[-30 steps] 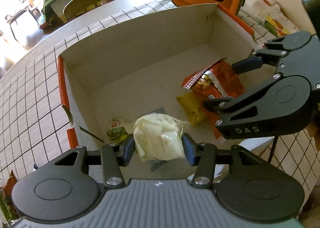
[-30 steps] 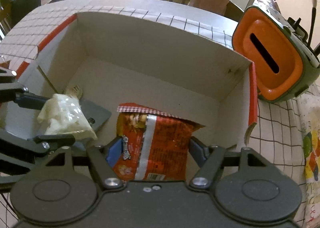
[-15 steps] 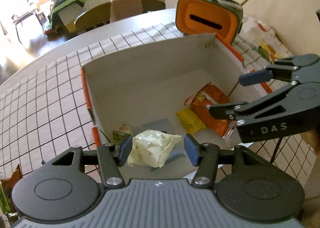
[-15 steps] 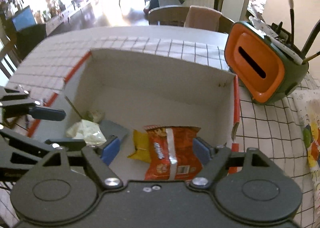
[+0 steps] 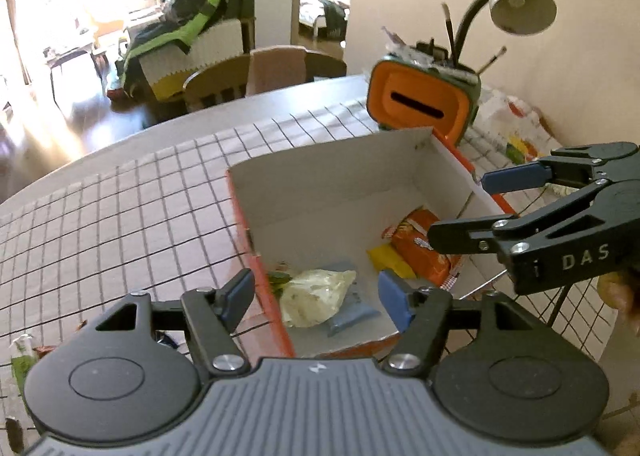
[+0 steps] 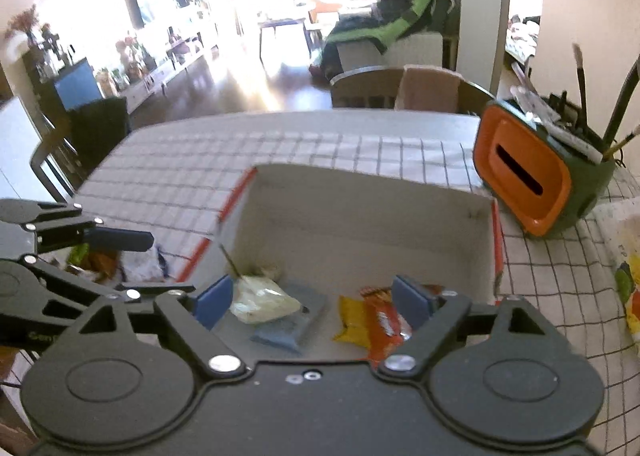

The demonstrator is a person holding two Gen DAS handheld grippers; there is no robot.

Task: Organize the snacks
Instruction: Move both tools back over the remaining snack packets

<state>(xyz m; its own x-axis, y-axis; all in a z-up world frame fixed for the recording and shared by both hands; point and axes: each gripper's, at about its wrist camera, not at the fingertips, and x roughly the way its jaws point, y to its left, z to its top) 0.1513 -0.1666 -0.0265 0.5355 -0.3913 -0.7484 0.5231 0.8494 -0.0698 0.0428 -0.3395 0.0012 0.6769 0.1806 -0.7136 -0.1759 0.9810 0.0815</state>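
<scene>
While both tools hang above the cardboard box (image 5: 332,176), neither one grasps anything. The left tool (image 5: 316,296) is released: its jaws have just been opening, and the pale yellow-white snack bag (image 5: 312,294) seen between its blue pads (image 5: 394,298) lies below them on the box floor, not touched by them. The right tool (image 6: 320,296) is released too, its jaws have just been opening wide, and the orange snack packet (image 6: 384,326) lies under its right pad, free on the box floor.

From the left tool, the pale bag is directly ahead and below, lying partly on a flat grey-blue packet (image 5: 352,312). A small green wrapper (image 5: 280,278) is just to the left of the bag, near the box wall. A small yellow packet (image 5: 390,260) is ahead to the right, touching the orange packet, and the right tool is seen at the far right, over the box edge.

Beyond the box, ahead of both tools, an orange and green holder (image 6: 536,176) with brushes stands on the checked tabletop (image 5: 120,216). A lamp (image 5: 520,0) rises behind it. To the left of the right tool, some more wrappers (image 6: 120,260) lie on the tabletop outside the box, under the left tool.
</scene>
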